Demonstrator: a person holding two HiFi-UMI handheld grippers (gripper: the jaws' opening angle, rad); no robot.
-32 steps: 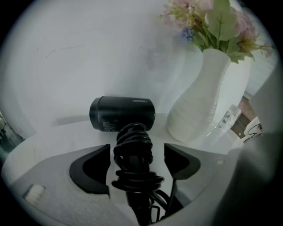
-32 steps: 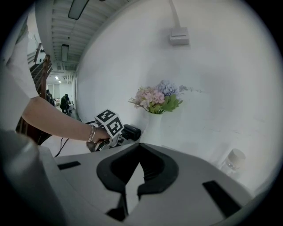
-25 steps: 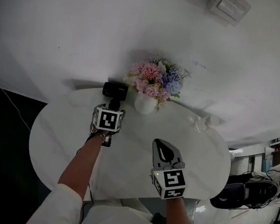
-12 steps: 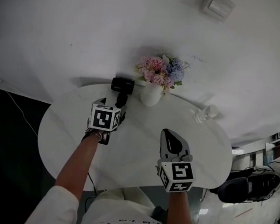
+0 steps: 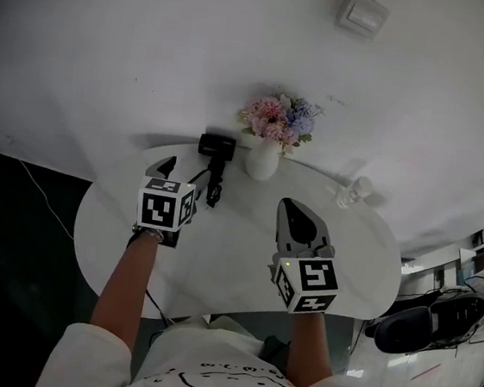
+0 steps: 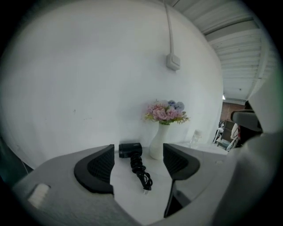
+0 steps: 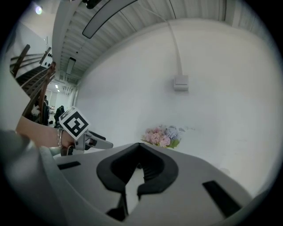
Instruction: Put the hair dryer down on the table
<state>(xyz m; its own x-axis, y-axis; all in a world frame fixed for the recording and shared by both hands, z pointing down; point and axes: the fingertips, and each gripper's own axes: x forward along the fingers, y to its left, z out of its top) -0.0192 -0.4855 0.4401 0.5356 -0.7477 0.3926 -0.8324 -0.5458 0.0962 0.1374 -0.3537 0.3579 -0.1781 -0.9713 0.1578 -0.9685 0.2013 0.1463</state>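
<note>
The black hair dryer (image 5: pixel 218 147) lies on the white oval table (image 5: pixel 234 261), its head beside the vase and its handle with the coiled cord pointing toward me. My left gripper (image 5: pixel 178 172) is open and a little short of it, touching nothing. In the left gripper view the hair dryer (image 6: pixel 131 150) shows between and beyond the spread jaws of that gripper (image 6: pixel 138 155). My right gripper (image 5: pixel 291 210) hovers over the table's middle right, shut and empty. The right gripper view shows the right gripper (image 7: pixel 140 151) with its jaw tips meeting, and the left gripper (image 7: pixel 82 131) off to the left.
A white vase of pink and blue flowers (image 5: pixel 264 159) stands at the table's far edge against the wall. A small clear bottle (image 5: pixel 354 193) stands at the far right. A black cable hangs off the table's left. Shoes (image 5: pixel 436 319) lie on the floor at right.
The left gripper has opened, let go of the hair dryer's handle and drawn back to the left. The dryer now rests on the table. The right gripper has barely moved.
</note>
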